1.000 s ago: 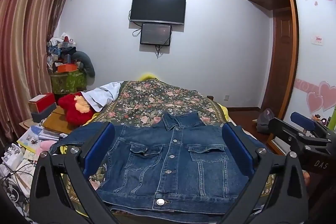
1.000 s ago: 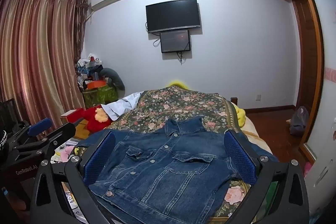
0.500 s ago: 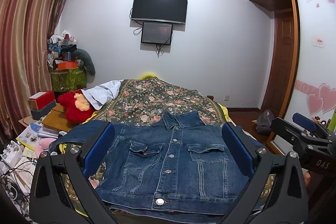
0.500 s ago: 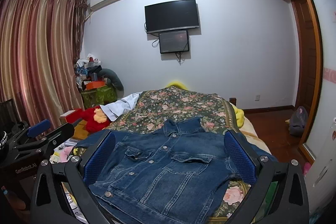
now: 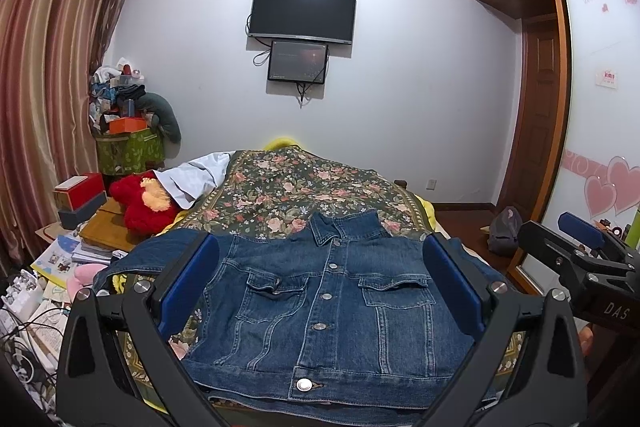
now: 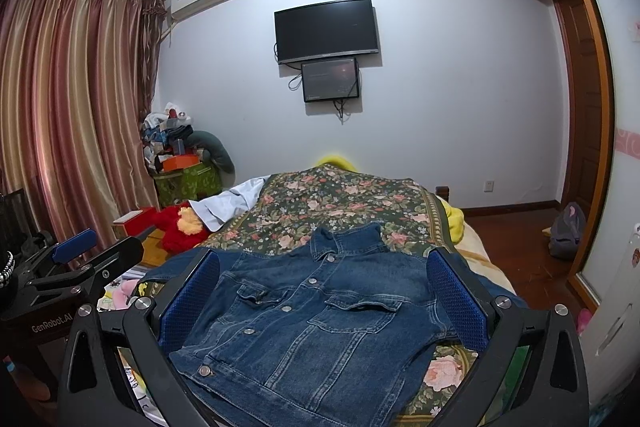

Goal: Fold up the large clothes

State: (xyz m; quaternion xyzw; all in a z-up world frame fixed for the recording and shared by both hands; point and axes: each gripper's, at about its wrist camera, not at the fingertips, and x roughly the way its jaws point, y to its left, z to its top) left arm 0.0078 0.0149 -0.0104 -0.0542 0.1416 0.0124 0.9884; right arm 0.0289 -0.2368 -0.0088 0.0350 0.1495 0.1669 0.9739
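A blue denim jacket (image 5: 332, 311) lies flat, front up and buttoned, on the near end of a bed with a floral cover (image 5: 304, 183); its collar points away from me. It also shows in the right wrist view (image 6: 316, 323). My left gripper (image 5: 320, 283) is open and empty, held above the jacket's near hem. My right gripper (image 6: 324, 295) is open and empty, also above the jacket. The right gripper shows at the right edge of the left wrist view (image 5: 580, 259). The left gripper shows at the left edge of the right wrist view (image 6: 80, 267).
A red plush toy (image 5: 140, 203) and a white garment (image 5: 196, 175) lie at the bed's left side. Boxes, books and cables (image 5: 60, 267) crowd the floor on the left. A wardrobe door (image 5: 600, 147) stands on the right. A bag (image 5: 506, 231) sits on the floor.
Both views have tilted up slightly, so the jacket sits a little lower in the frames. The jacket has not moved and both grippers stay open.
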